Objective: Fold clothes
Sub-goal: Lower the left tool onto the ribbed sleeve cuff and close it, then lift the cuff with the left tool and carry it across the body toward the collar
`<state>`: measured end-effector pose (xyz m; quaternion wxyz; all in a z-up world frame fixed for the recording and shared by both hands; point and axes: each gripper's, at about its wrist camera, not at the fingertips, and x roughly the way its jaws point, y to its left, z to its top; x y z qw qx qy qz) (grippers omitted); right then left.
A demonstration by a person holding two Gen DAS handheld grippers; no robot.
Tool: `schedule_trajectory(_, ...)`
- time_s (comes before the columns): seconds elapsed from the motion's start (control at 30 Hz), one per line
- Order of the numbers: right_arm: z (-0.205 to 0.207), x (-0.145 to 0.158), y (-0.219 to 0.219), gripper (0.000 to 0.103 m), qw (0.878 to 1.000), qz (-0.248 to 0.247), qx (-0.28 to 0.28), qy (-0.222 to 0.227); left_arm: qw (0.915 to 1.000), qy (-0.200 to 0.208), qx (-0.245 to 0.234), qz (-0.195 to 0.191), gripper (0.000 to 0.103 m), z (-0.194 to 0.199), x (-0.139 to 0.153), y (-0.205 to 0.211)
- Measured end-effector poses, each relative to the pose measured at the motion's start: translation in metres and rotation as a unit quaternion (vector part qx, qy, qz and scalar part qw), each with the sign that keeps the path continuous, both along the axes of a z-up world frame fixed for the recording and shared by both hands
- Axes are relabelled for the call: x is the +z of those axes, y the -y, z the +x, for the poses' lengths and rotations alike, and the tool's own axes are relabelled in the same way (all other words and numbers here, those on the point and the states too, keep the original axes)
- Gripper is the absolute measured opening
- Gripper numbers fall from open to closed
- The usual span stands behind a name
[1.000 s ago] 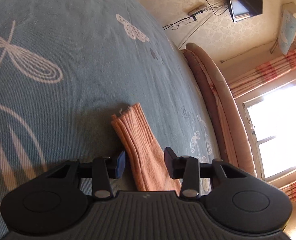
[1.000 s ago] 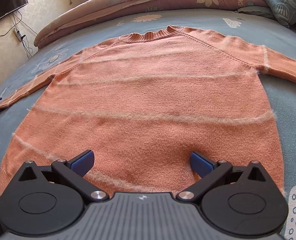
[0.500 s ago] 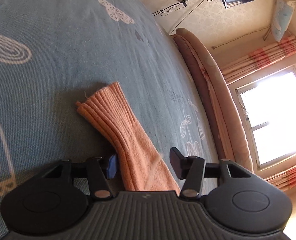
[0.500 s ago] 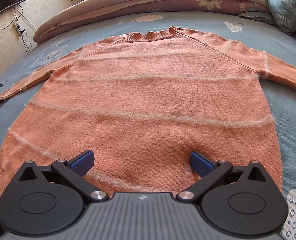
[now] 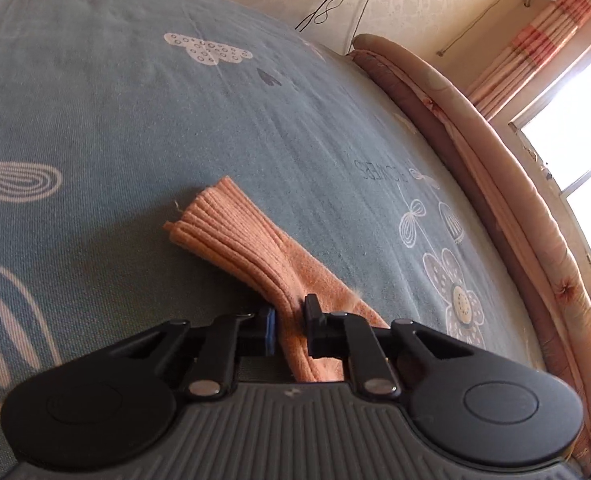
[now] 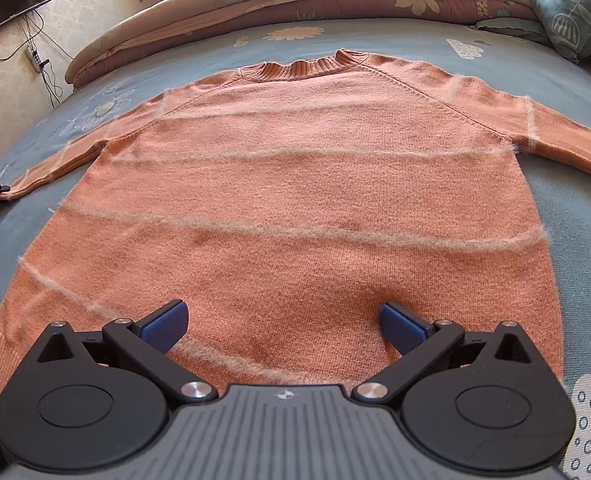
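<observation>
Sweater lies flat on our bed; our left gripper pinches its cuff, our right gripper gapes empty.

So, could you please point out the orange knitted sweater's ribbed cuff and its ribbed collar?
orange ribbed cuff [image 5: 215,220], left wrist view, on the ribbing near its free end.
orange ribbed collar [image 6: 299,69], right wrist view, middle of the neckband.

Orange striped sweater lies flat, sleeves outspread, on bed.
</observation>
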<state>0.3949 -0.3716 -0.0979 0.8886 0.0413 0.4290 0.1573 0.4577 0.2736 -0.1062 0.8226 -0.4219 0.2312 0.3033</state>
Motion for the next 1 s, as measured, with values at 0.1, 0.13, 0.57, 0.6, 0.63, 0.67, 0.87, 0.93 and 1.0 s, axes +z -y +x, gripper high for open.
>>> schedule_trajectory(0.1,0.0,0.0,0.001,0.103,1.0,0.003,-0.002,-0.001,0.9997,-0.006,-0.011,0.019,0.005,0.004,0.018,0.008)
schedule_trajectory(0.13,0.0,0.001,0.001,0.103,1.0,0.004,-0.002,-0.002,0.9997,-0.006,-0.015,0.021,0.005,0.005,0.024,0.01)
schedule_trajectory(0.57,0.002,0.005,0.013,0.103,0.999,0.045,-0.016,-0.019,0.9917,0.025,-0.101,0.076,0.005,0.058,0.116,0.078)
schedule_trajectory(0.6,0.002,0.005,0.014,0.103,0.998,0.052,-0.018,-0.021,0.9901,0.029,-0.11,0.082,0.005,0.063,0.122,0.087)
schedule_trajectory(0.63,0.002,0.006,0.015,0.103,0.998,0.058,-0.019,-0.023,0.9885,0.031,-0.119,0.087,0.005,0.069,0.128,0.097)
schedule_trajectory(0.67,0.002,0.006,0.016,0.103,0.997,0.065,-0.019,-0.026,0.9869,0.034,-0.129,0.091,0.005,0.074,0.133,0.106)
schedule_trajectory(0.87,-0.001,0.011,0.017,0.103,0.996,0.084,-0.01,-0.028,0.975,0.049,-0.187,0.109,0.005,0.104,0.154,0.167)
schedule_trajectory(0.93,-0.002,0.013,0.018,0.103,0.996,0.088,-0.008,-0.029,0.9705,0.057,-0.208,0.109,0.005,0.112,0.16,0.187)
schedule_trajectory(1.0,-0.003,0.015,0.018,0.103,0.995,0.093,-0.006,-0.028,0.9657,0.063,-0.227,0.109,0.005,0.12,0.164,0.209)
